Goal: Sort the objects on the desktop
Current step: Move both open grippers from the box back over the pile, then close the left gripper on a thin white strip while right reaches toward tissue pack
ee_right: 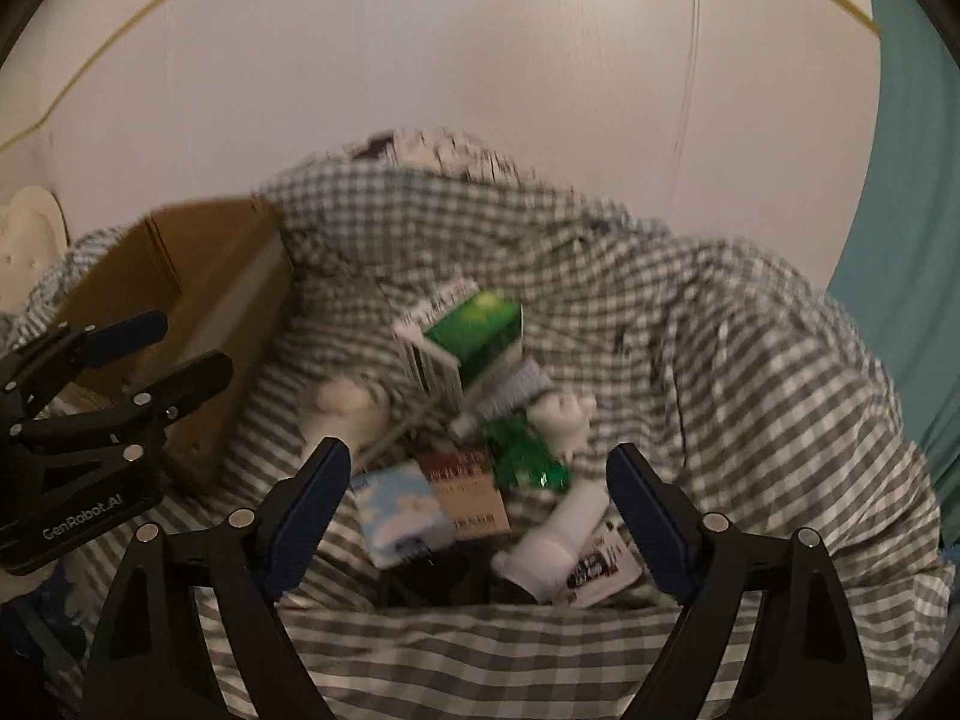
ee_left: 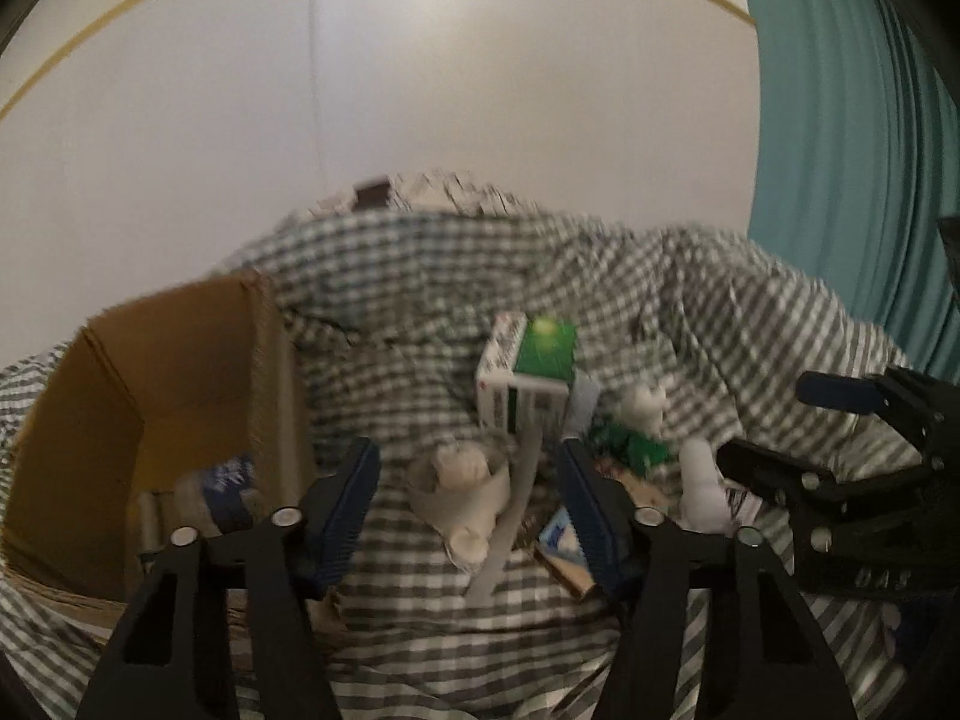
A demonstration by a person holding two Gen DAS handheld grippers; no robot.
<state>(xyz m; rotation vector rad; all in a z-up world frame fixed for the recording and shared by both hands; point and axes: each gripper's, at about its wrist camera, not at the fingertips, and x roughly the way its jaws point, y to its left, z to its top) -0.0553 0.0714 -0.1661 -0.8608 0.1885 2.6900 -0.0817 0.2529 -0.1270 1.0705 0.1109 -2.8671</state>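
Note:
A pile of small items lies on a grey checked cloth (ee_left: 456, 618). My left gripper (ee_left: 467, 471) is open, low over the cloth, with a grey paper roll stuffed with white tissue (ee_left: 462, 480) between its fingers, untouched. Behind it stands a green-and-white carton (ee_left: 531, 369). My right gripper (ee_right: 475, 463) is open above a blue-and-white cloud packet (ee_right: 401, 513), a brown pack (ee_right: 467, 489), a green wrapper (ee_right: 528, 459) and a white tube (ee_right: 555, 543). The carton (ee_right: 465, 345) stands further back. Each gripper shows in the other's view: the right gripper (ee_left: 765, 420), the left gripper (ee_right: 192, 345).
An open cardboard box (ee_left: 168, 372) (ee_right: 198, 276) sits left of the pile, with a blue-and-white pack (ee_left: 228, 480) inside. The cloth bunches high behind and to the right. A white wall is at the back, a teal curtain (ee_left: 852, 150) at the right.

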